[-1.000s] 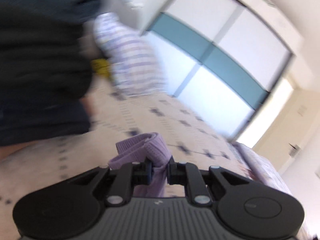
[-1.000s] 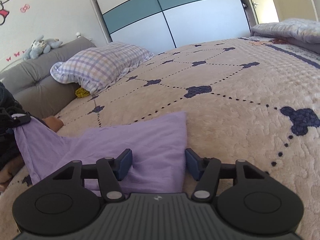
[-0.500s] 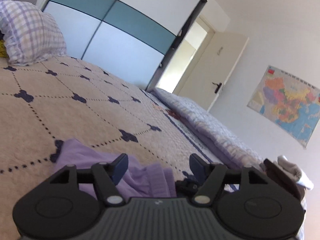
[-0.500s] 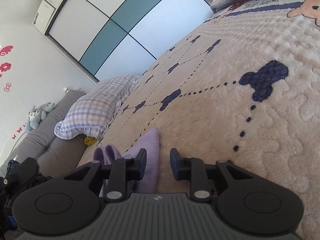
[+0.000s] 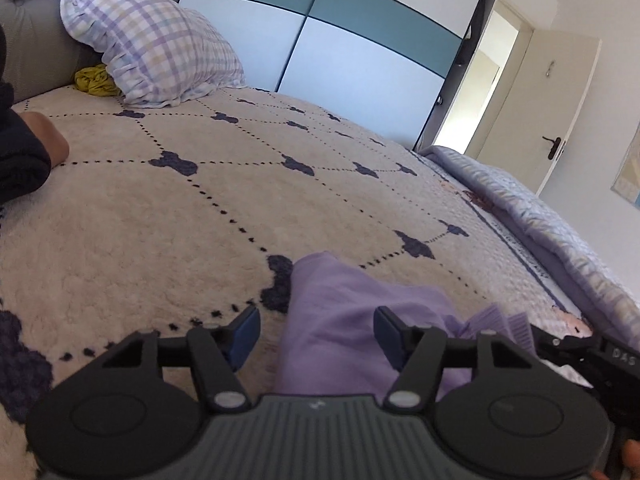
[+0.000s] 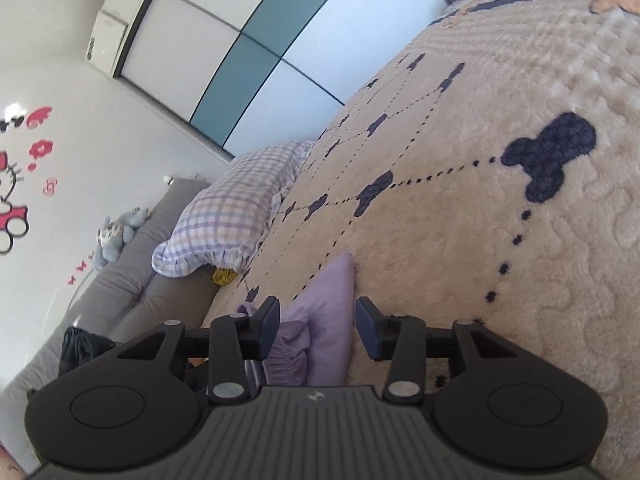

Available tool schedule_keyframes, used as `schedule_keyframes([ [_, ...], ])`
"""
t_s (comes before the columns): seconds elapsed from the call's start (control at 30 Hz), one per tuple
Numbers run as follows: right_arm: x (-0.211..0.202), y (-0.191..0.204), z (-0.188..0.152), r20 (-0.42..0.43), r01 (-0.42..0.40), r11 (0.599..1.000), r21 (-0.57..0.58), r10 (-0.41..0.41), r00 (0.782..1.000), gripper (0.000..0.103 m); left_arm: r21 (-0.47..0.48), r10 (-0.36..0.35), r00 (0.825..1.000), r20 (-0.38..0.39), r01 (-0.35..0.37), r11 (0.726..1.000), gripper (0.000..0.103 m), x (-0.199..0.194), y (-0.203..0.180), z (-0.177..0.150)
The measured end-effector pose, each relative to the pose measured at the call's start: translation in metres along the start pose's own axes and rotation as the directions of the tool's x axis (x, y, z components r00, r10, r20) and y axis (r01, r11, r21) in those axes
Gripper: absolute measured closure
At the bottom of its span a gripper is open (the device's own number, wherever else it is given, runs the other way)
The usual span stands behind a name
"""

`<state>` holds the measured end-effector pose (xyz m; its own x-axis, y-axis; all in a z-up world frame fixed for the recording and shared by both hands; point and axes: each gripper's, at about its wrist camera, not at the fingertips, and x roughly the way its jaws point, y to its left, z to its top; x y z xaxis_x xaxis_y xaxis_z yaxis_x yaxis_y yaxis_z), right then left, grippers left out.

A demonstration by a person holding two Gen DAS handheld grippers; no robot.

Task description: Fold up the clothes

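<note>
Purple garment (image 5: 352, 320): bunched on bed (image 5: 160, 220), near edge. Left gripper (image 5: 316, 332) closing, right gripper (image 6: 316, 324) opening; neither pressed cloth. Advised: pinch one hem layer, pull flat.

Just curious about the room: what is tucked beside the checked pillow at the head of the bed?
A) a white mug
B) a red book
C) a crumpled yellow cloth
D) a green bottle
C: a crumpled yellow cloth lies on the bedspread, against the lower edge of the checked pillow; the right wrist view shows it too.
</note>
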<state>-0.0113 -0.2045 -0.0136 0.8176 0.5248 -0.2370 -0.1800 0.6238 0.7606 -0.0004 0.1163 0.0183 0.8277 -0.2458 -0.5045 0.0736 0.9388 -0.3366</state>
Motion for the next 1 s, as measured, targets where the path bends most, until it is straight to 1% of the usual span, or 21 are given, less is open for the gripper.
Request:
schedule_keyframes([
  [0.03, -0.002, 0.006, -0.001, 0.012, 0.001, 0.999, -0.035, 0.000, 1.000, 0.057, -0.010, 0.003, 1.000, -0.002, -0.003, 1.000, 0.046, 0.003, 0.004, -0.004],
  [0.1, -0.010, 0.014, -0.001, 0.071, 0.010, 0.997, -0.075, -0.005, 0.997, 0.056, -0.051, -0.021, 1.000, 0.023, 0.023, 0.998, 0.048, 0.003, 0.013, -0.010],
  [0.17, -0.019, 0.013, 0.002, 0.114, 0.000, 0.997, -0.076, 0.009, 0.993, 0.054, -0.110, -0.051, 0.998, 0.047, 0.056, 0.992, 0.054, 0.001, 0.024, -0.013],
  [0.2, -0.019, 0.011, 0.004, 0.113, -0.012, 0.997, -0.073, 0.020, 0.993, 0.053, -0.135, -0.064, 0.996, 0.054, 0.071, 0.988, 0.055, 0.001, 0.029, -0.014],
  [0.23, -0.016, 0.010, 0.005, 0.089, -0.023, 0.997, -0.074, 0.029, 0.996, 0.052, -0.157, -0.074, 0.995, 0.059, 0.083, 0.984, 0.056, 0.000, 0.033, -0.015],
  [0.27, -0.010, 0.010, 0.005, 0.042, -0.024, 0.996, -0.081, 0.028, 0.999, 0.052, -0.171, -0.081, 0.995, 0.064, 0.091, 0.981, 0.056, 0.000, 0.035, -0.016],
  [0.33, 0.007, 0.016, 0.000, -0.058, 0.008, 0.991, -0.131, -0.016, 0.998, 0.054, -0.174, -0.086, 0.994, 0.071, 0.097, 0.980, 0.057, 0.000, 0.036, -0.017],
  [0.37, 0.013, 0.021, -0.003, -0.084, 0.027, 0.985, -0.172, -0.042, 0.996, 0.058, -0.172, -0.085, 0.994, 0.074, 0.097, 0.980, 0.057, 0.000, 0.035, -0.018],
  [0.43, 0.015, 0.030, -0.006, -0.084, 0.023, 0.973, -0.230, -0.044, 0.996, 0.073, -0.175, -0.089, 0.993, 0.083, 0.102, 0.979, 0.058, 0.000, 0.035, -0.019],
  [0.47, 0.016, 0.033, -0.007, -0.084, 0.018, 0.969, -0.246, -0.040, 0.996, 0.088, -0.182, -0.093, 0.991, 0.091, 0.109, 0.977, 0.058, -0.001, 0.037, -0.020],
  [0.5, 0.017, 0.036, -0.006, -0.076, 0.039, 0.963, -0.265, -0.061, 0.995, 0.094, -0.192, -0.098, 0.990, 0.101, 0.116, 0.974, 0.060, -0.002, 0.039, -0.021],
  [0.6, 0.022, 0.054, 0.003, -0.031, 0.084, 0.927, -0.366, -0.103, 0.994, 0.095, -0.216, -0.103, 0.987, 0.126, 0.129, 0.968, 0.061, -0.006, 0.043, -0.024],
  [0.73, 0.028, 0.077, 0.030, 0.008, 0.049, 0.914, -0.403, -0.051, 0.999, 0.096, -0.238, -0.107, 0.982, 0.157, 0.143, 0.961, 0.061, -0.010, 0.047, -0.026],
  [0.77, 0.027, 0.081, 0.035, 0.010, 0.038, 0.913, -0.406, -0.038, 0.999, 0.096, -0.243, -0.108, 0.981, 0.161, 0.146, 0.959, 0.061, -0.010, 0.047, -0.026],
  [0.83, 0.026, 0.082, 0.035, -0.040, 0.012, 0.922, -0.387, -0.030, 0.999, 0.096, -0.246, -0.109, 0.981, 0.161, 0.147, 0.958, 0.062, -0.010, 0.048, -0.026],
  [0.87, 0.025, 0.079, 0.033, -0.072, 0.007, 0.930, -0.367, -0.036, 0.997, 0.094, -0.244, -0.110, 0.981, 0.161, 0.148, 0.958, 0.062, -0.010, 0.048, -0.026],
  [0.9, 0.022, 0.069, 0.026, -0.120, 0.023, 0.946, -0.322, -0.065, 0.991, 0.090, -0.242, -0.111, 0.981, 0.162, 0.149, 0.959, 0.062, -0.010, 0.048, -0.026],
  [0.97, 0.014, 0.049, 0.014, -0.203, 0.062, 0.969, -0.240, -0.112, 0.973, 0.090, -0.238, -0.114, 0.980, 0.164, 0.152, 0.959, 0.062, -0.010, 0.048, -0.026],
  [1.0, 0.005, 0.041, 0.011, -0.201, 0.087, 0.973, -0.214, -0.131, 0.971, 0.089, -0.236, -0.117, 0.979, 0.165, 0.154, 0.959, 0.061, -0.010, 0.047, -0.026],
])
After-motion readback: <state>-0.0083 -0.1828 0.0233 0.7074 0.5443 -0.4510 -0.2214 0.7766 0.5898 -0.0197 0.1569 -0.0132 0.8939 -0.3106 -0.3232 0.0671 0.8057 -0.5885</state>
